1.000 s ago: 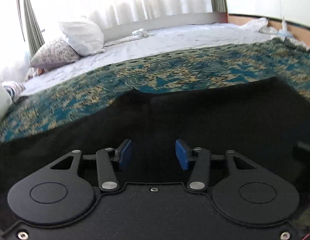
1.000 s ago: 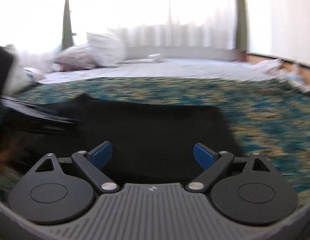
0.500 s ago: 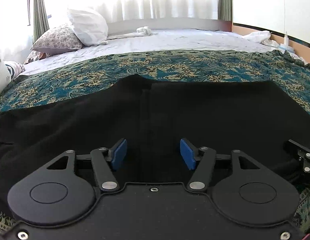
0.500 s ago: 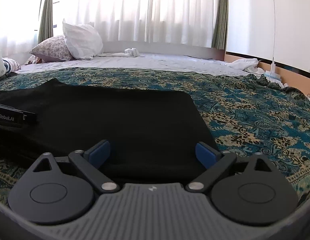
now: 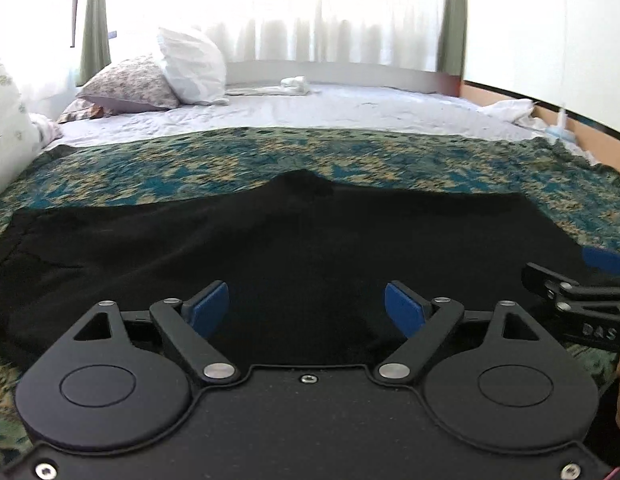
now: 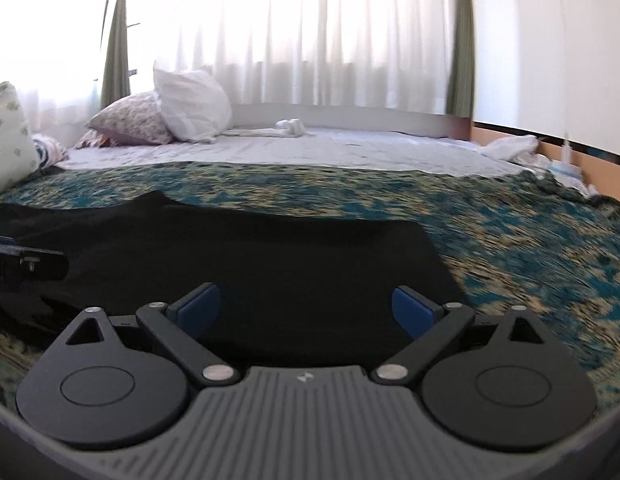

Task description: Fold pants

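Observation:
Black pants lie spread flat on a teal and gold patterned bedspread; they also show in the right wrist view. My left gripper is open and empty, just above the near edge of the pants. My right gripper is open and empty, above the pants' near right part. The right gripper shows at the right edge of the left wrist view. The left gripper shows at the left edge of the right wrist view.
White and floral pillows lie at the far left of the bed. A white sheet covers the far half, with a small white cloth on it. Curtains hang behind. A wooden edge with crumpled white cloth runs along the right.
Both grippers have pulled back and risen a little from the pants. The left jaws have opened wider. The pants lie flat as before.

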Demonstrator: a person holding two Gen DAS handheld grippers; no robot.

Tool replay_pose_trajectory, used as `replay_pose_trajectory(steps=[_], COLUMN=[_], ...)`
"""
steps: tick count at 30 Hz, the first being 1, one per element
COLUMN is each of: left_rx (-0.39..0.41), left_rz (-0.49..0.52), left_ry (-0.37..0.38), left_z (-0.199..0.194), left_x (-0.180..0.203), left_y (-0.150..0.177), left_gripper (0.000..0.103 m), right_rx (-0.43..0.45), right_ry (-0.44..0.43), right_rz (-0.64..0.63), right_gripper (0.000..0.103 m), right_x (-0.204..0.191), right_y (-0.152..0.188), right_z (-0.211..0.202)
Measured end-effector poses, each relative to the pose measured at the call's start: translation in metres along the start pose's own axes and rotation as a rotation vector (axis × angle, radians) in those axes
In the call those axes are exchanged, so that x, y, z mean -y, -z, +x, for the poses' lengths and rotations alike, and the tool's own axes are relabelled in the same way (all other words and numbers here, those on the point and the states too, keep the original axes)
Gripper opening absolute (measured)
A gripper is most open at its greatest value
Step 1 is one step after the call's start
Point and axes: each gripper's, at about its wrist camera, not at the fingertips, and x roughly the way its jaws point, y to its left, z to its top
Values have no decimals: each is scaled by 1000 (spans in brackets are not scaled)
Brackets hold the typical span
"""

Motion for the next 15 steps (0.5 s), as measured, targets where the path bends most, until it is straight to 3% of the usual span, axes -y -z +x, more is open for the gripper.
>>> replay_pose_trajectory(steps=[6, 9, 15], left_rx=[-27, -43, -47], left_rz=[-55, -67, -70], left_ry=[-15, -28, -38], left_z=[-9, -8, -7], left_x=[-22, -29, -29], left_y=[12, 18, 24], left_gripper=[85, 85, 86], right_rx=[-57, -126, -116], right_ry=[-91, -142, -173], right_rz=[-76, -101, -136], right_gripper=[91, 79, 71], right_x=[-50, -71, -93], right_y=[-7, -2, 1], right_z=[15, 25, 21])
